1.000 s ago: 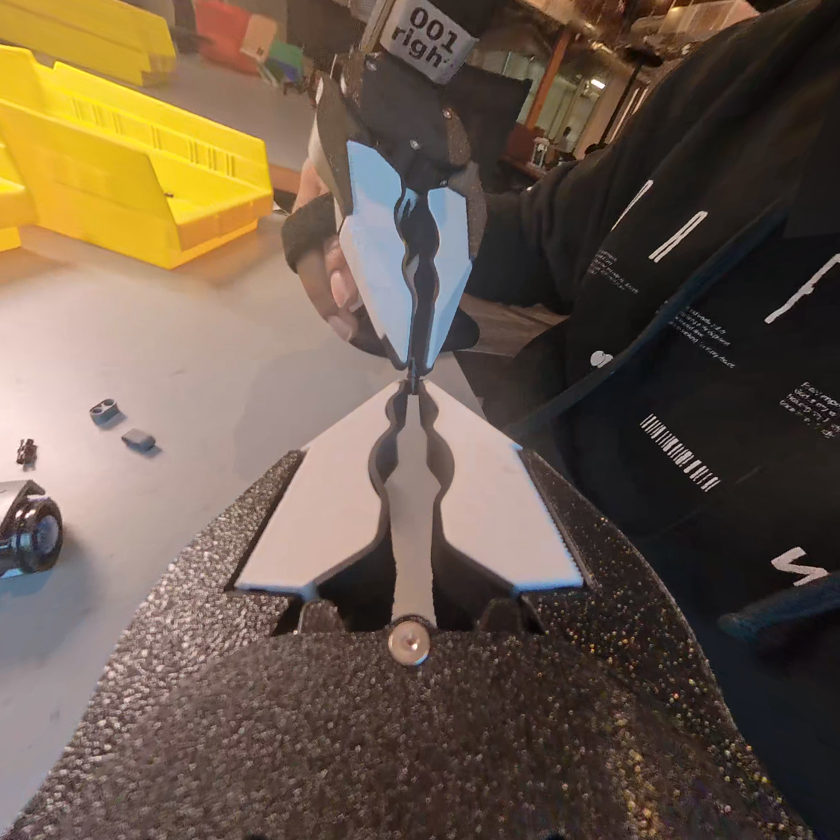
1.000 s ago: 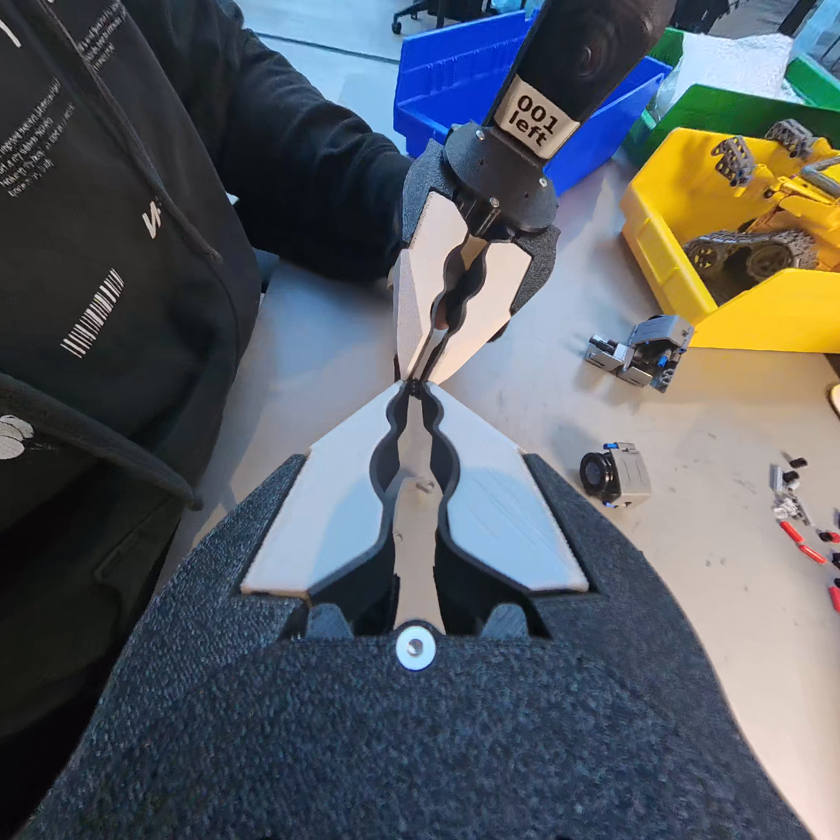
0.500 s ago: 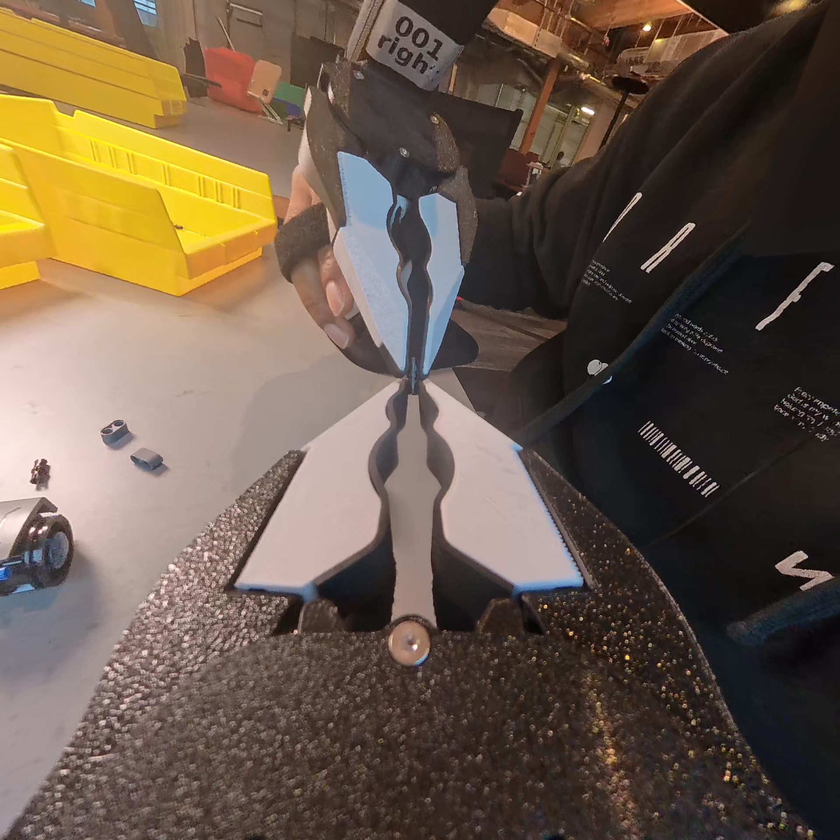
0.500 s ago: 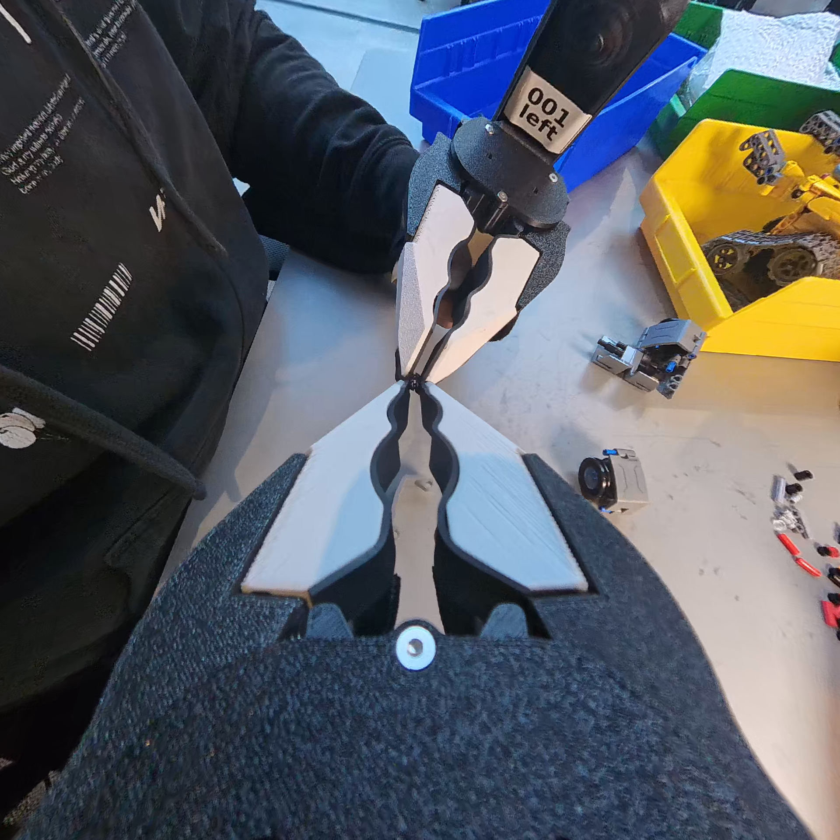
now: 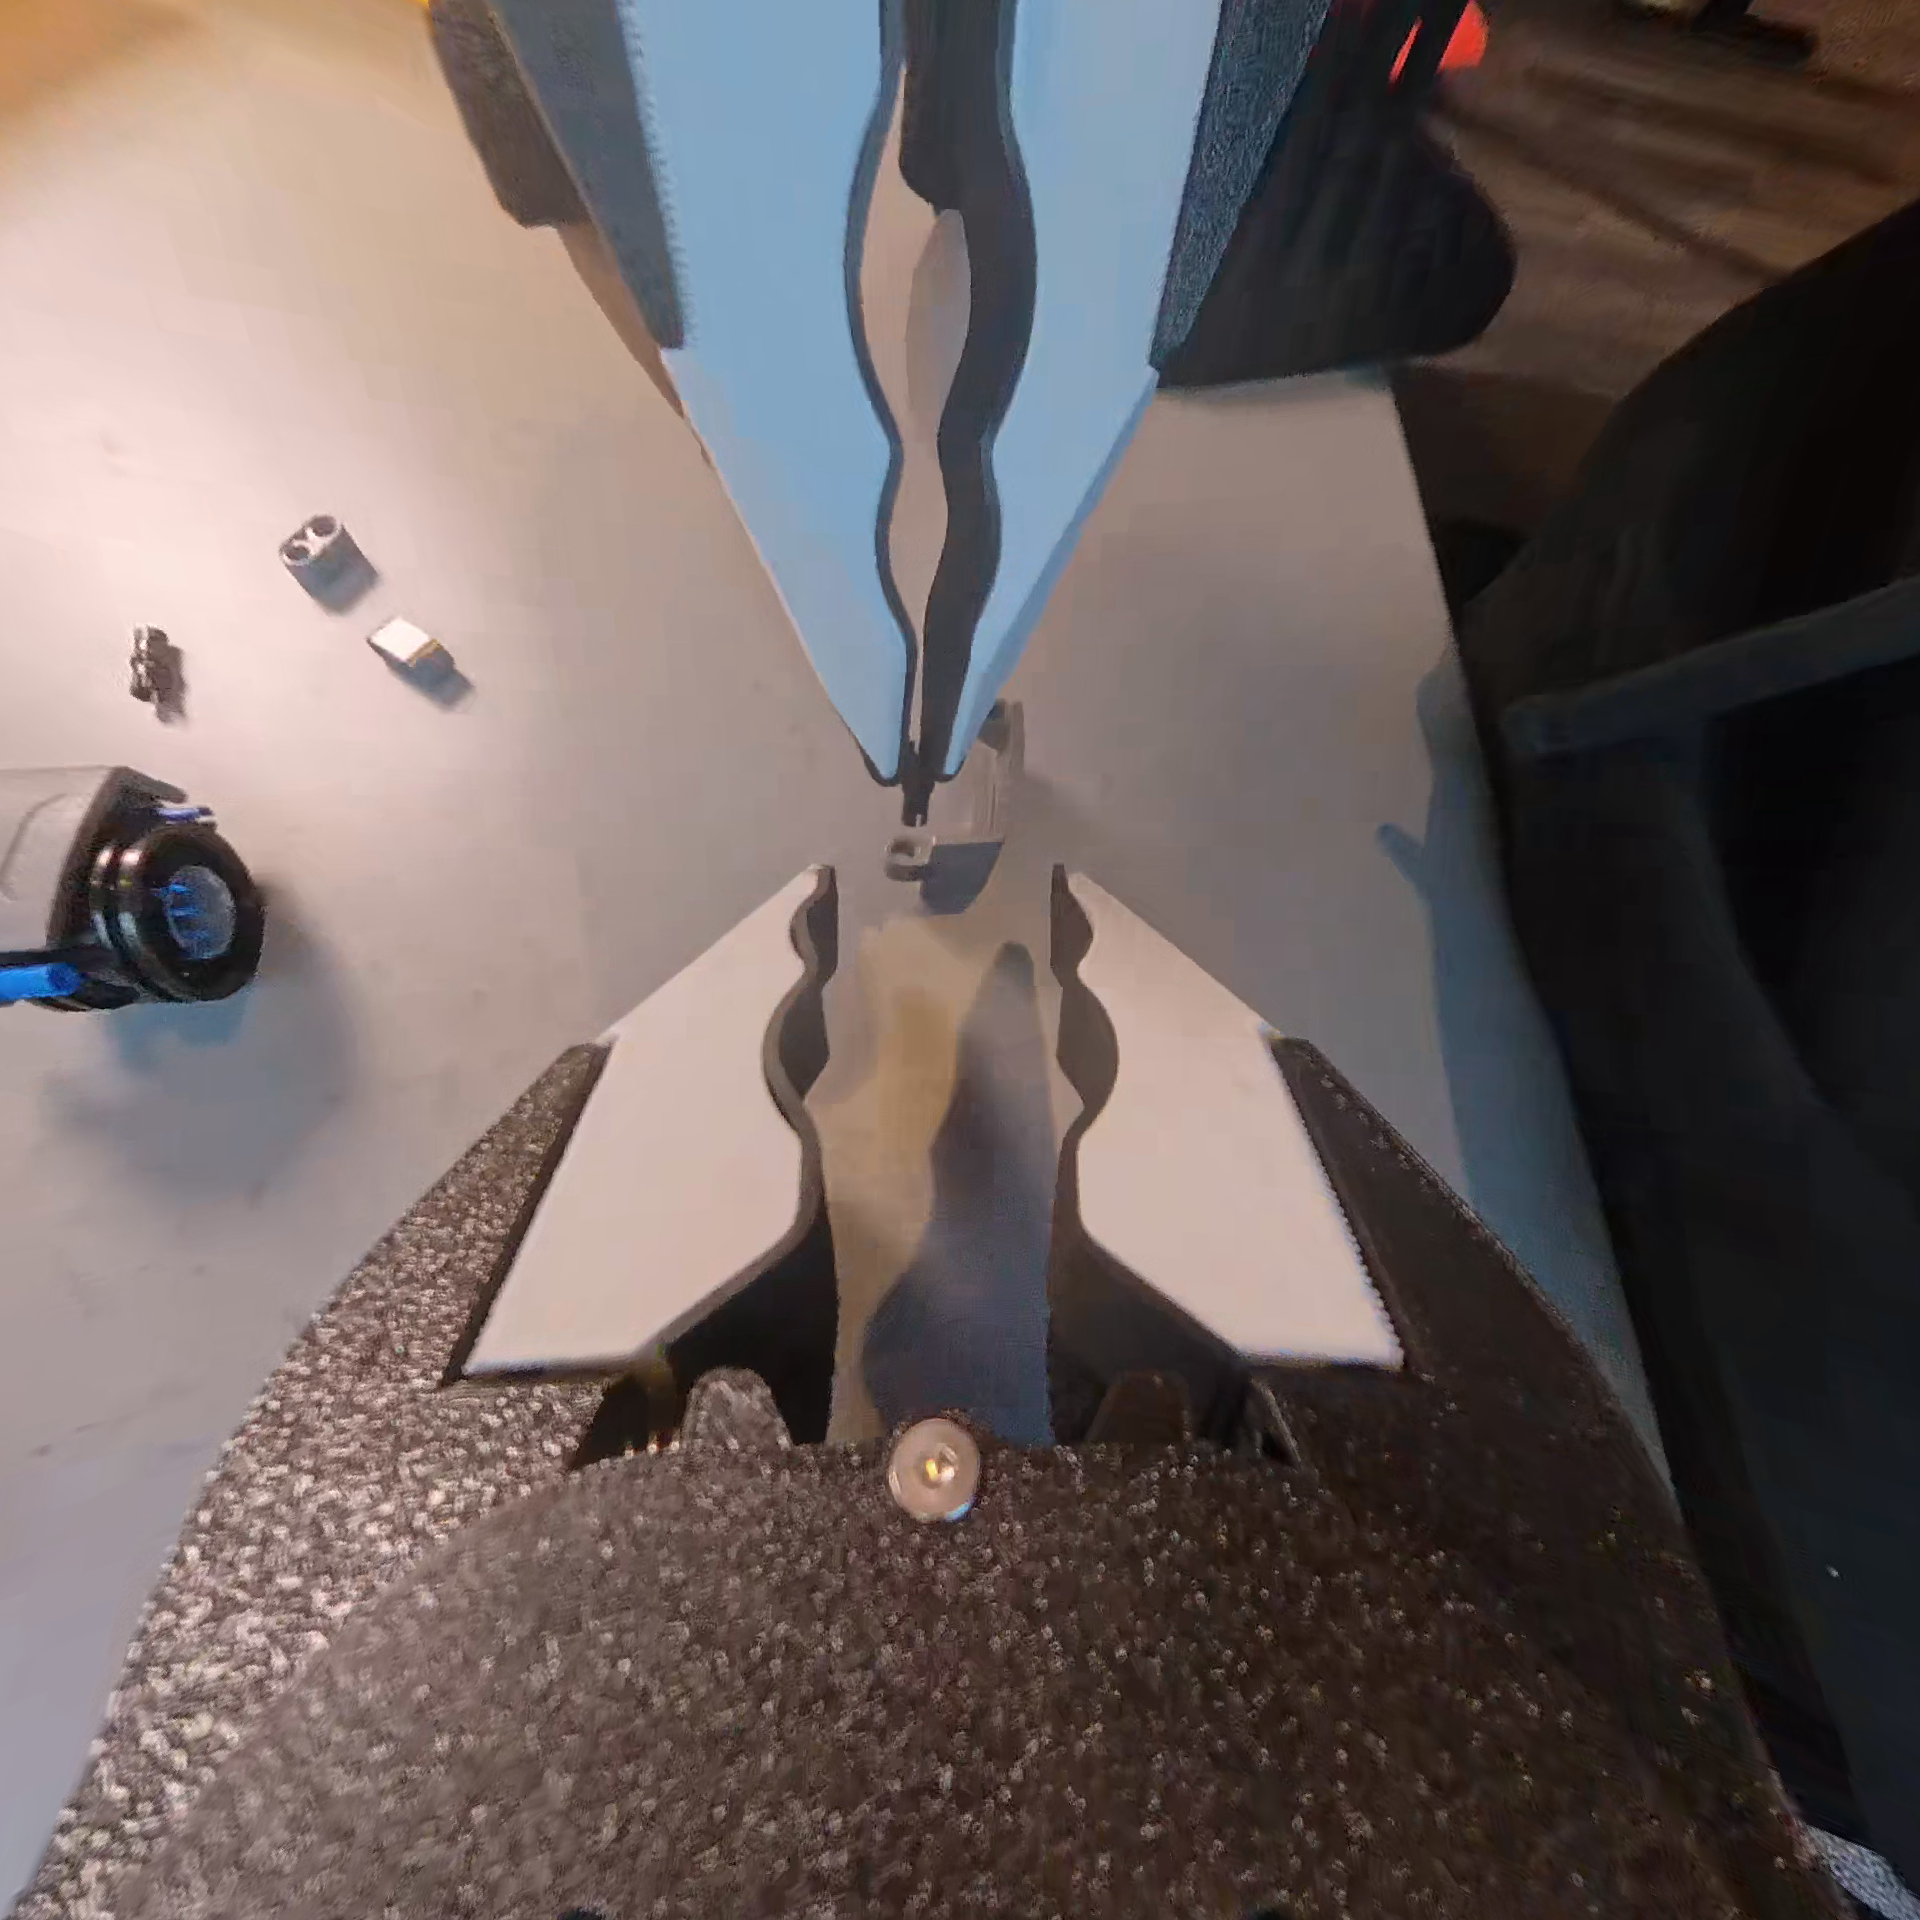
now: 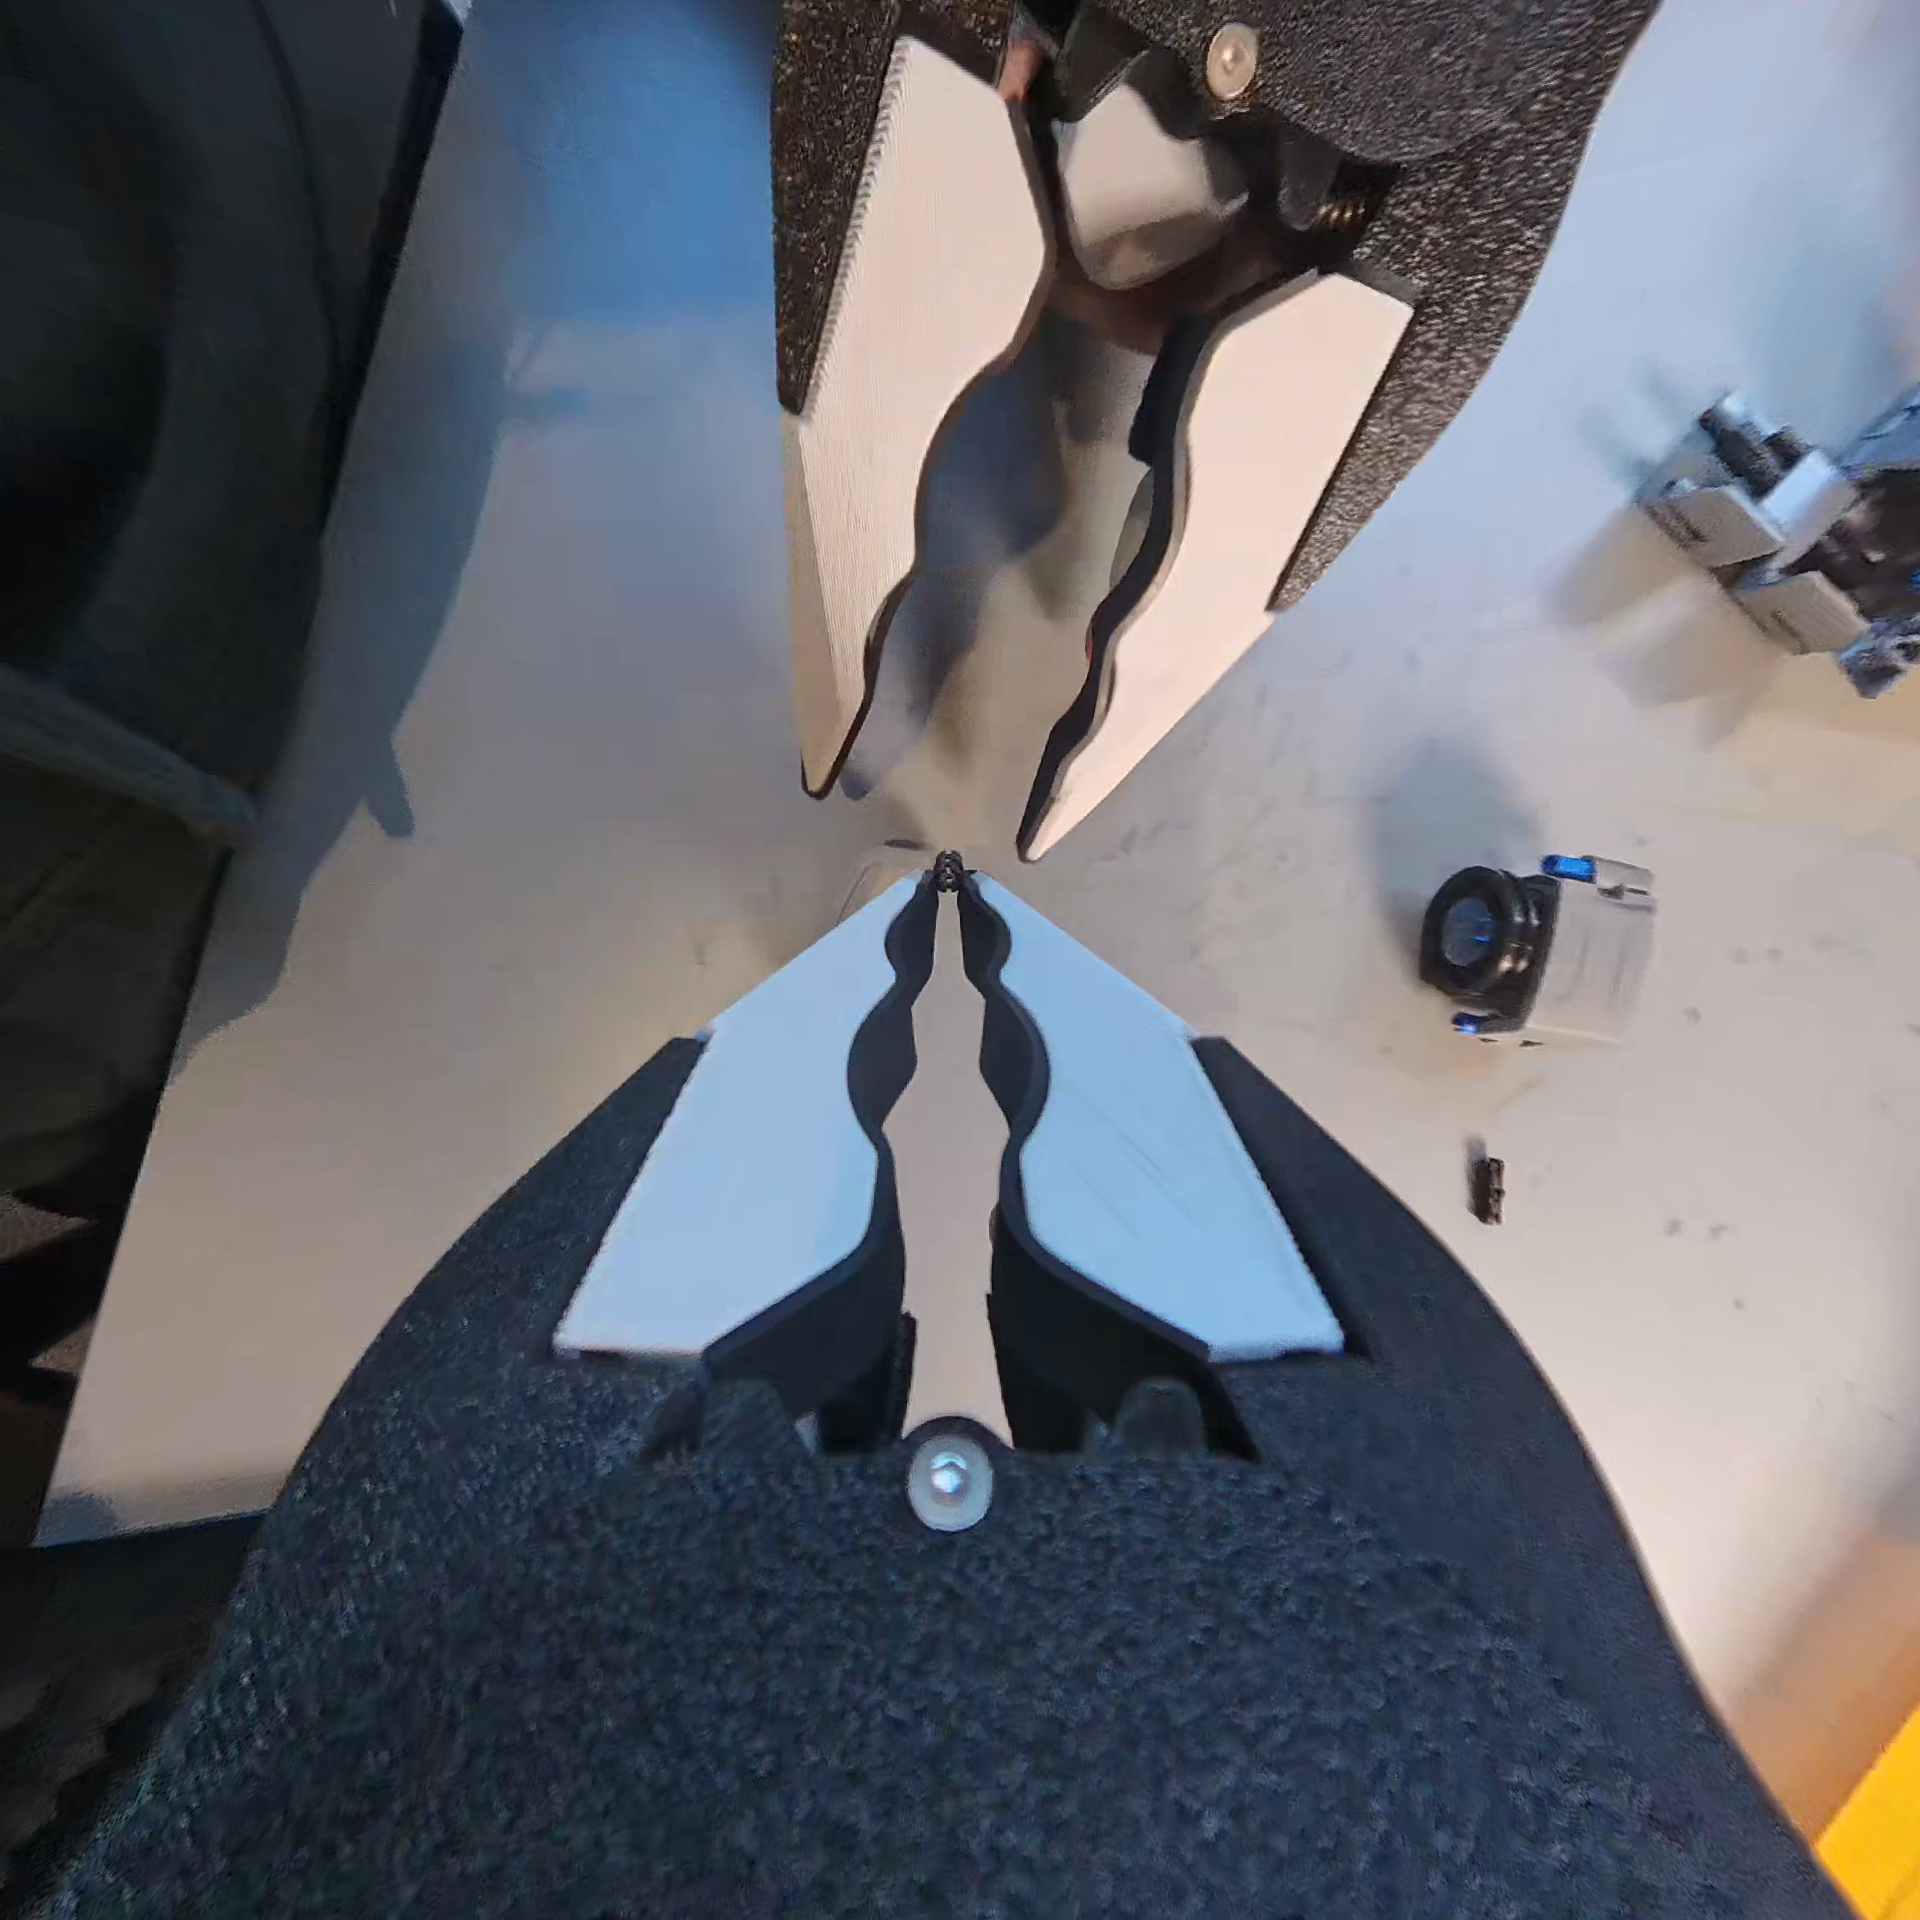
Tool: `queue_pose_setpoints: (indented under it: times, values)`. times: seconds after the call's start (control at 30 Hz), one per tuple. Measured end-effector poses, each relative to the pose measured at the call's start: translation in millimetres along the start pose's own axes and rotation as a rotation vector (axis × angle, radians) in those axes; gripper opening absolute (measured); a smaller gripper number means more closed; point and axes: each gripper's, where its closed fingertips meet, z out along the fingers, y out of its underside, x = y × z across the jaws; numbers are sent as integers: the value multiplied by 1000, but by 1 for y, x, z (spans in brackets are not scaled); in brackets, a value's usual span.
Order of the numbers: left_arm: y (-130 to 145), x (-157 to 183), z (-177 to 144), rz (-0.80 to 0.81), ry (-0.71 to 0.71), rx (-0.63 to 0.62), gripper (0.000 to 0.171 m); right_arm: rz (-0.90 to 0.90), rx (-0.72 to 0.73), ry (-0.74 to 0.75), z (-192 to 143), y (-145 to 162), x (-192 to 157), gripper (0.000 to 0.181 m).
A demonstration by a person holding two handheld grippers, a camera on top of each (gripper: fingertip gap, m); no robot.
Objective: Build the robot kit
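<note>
My left gripper (image 5: pixel 940 883) is open and empty, low over the grey table (image 5: pixel 520 364). My right gripper (image 6: pixel 948 881) is shut on a tiny black pin (image 6: pixel 948 864), tip to tip with the left one. In the left wrist view the right gripper (image 5: pixel 922 771) comes down from the top with the pin (image 5: pixel 914 802) sticking out of its tip. A small grey piece (image 5: pixel 951 831), blurred, is just below that tip, between the two grippers; I cannot tell whether it rests on the table. In the right wrist view the open left gripper (image 6: pixel 930 816) is at the top.
A grey block with a black lens ring (image 5: pixel 156 894) lies to the left, also in the right wrist view (image 6: pixel 1527 951). Small grey pieces (image 5: pixel 322 551) lie near it. A loose black pin (image 6: pixel 1488 1190), a grey assembly (image 6: pixel 1808 530) and a yellow bin corner (image 6: pixel 1875 1839) lie right. The person's black clothing (image 5: pixel 1714 935) borders the table edge. The grippers are tip to tip, or close to it. Left tips and right tips are each some 20 centimeters from the grey assembly (image 6: pixel 1808 530).
Both grippers have tipped down close to the table. My left gripper has opened and let go. The small grey piece now shows between the tips. My right gripper stays shut on the pin.
</note>
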Motion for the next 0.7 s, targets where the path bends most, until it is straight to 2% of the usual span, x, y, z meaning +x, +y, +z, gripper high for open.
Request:
queue_pose_setpoints:
  times: [0.3,0.4,0.7]
  values:
    - [4,0,16,10,-34,-52,31,-77,-133,-43,13,12,0,2]
    - [3,-1,17,18,-48,-51,24,-93,-150,-46,15,12,-1,2]
    - [3,0,17,95,-75,-52,23,-106,-174,-41,14,12,-3,3]
